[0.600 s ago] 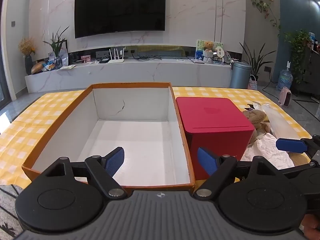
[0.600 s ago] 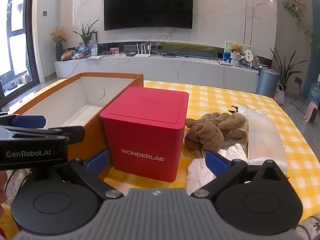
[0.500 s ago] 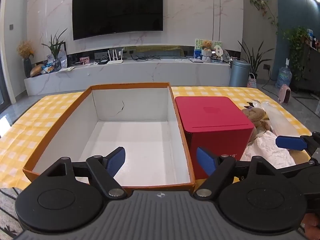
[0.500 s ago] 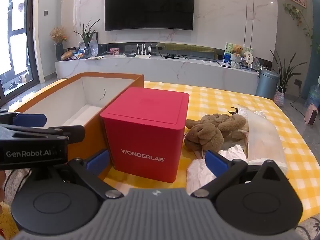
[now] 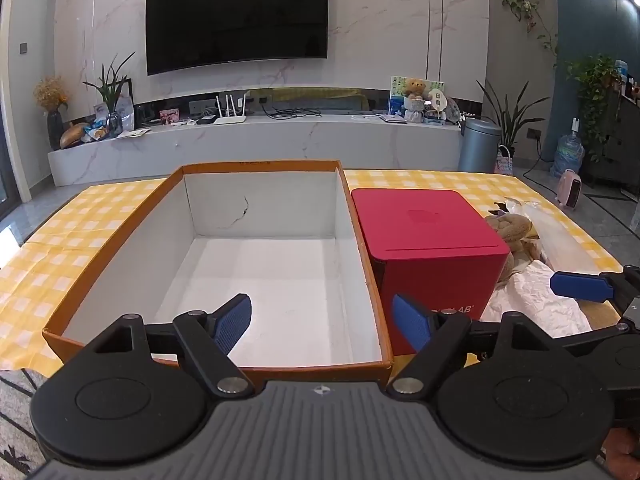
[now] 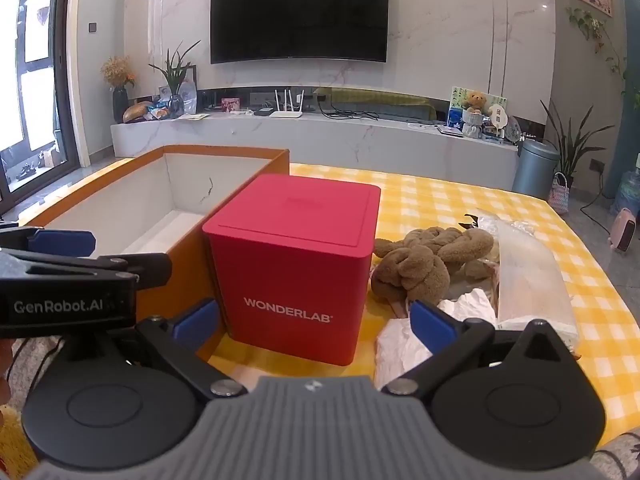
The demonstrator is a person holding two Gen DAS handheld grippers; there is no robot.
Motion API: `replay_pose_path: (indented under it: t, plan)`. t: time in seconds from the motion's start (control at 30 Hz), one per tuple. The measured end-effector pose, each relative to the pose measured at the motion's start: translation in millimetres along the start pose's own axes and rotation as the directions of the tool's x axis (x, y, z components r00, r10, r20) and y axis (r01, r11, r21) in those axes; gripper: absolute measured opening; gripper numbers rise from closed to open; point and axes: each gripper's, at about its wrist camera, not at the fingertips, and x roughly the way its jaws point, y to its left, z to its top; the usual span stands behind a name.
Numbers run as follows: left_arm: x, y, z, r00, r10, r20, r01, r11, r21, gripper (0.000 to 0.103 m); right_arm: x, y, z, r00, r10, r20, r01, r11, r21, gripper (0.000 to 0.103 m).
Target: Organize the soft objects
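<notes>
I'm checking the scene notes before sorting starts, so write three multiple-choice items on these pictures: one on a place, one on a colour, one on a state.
1. Where does the red WONDERLAB box stand?
A. inside the orange cardboard box
B. between the orange cardboard box and the brown plush toy
C. on the TV shelf

2. What colour is the tablecloth?
A. yellow and white check
B. plain green
C. blue stripes

3. What state is the orange cardboard box in?
A. lidded
B. full of toys
C. open and empty

Answers:
1 B, the right wrist view shows the carton on its left and the plush on its right.
2 A, the checks show around the boxes.
3 C, its bare white floor shows.
</notes>
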Motion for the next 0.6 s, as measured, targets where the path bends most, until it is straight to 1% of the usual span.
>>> replay_pose_path:
  t: [0.6]
  plan:
    - [5.3,-0.4,-3.1,1.0,0.012,-0.028,-0.012,1.0,-0.002,0.095,2.5,1.0,-0.3,1.0,-0.009,-0.024,0.009,1.0,-0.008,0.1]
